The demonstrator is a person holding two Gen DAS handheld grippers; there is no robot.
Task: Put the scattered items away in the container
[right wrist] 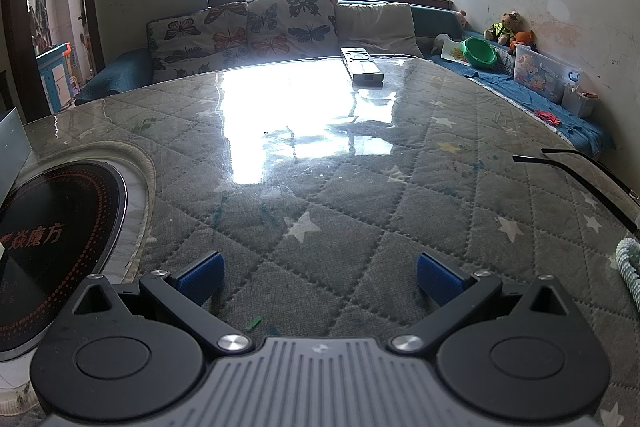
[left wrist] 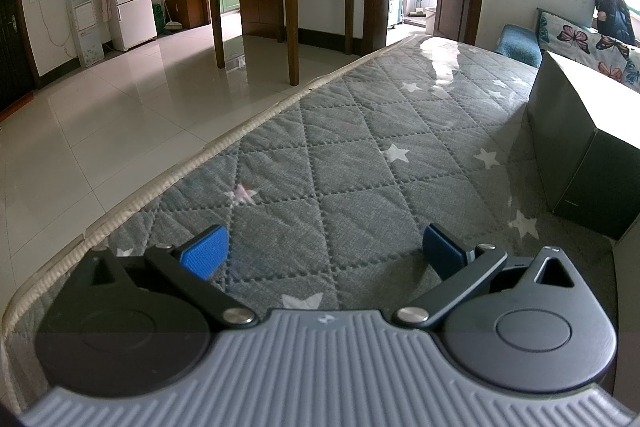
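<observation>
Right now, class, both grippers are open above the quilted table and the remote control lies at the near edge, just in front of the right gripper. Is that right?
Not quite. Both the left gripper and right gripper are open, but the remote control lies at the table's far end, near the butterfly cushions. The right wrist view shows it.

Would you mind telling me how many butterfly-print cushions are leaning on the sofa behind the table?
2 in the right wrist view: one butterfly cushion on the left, another beside it to the right, overlapping. A plain beige cushion sits further right. Others may be hidden.
</observation>
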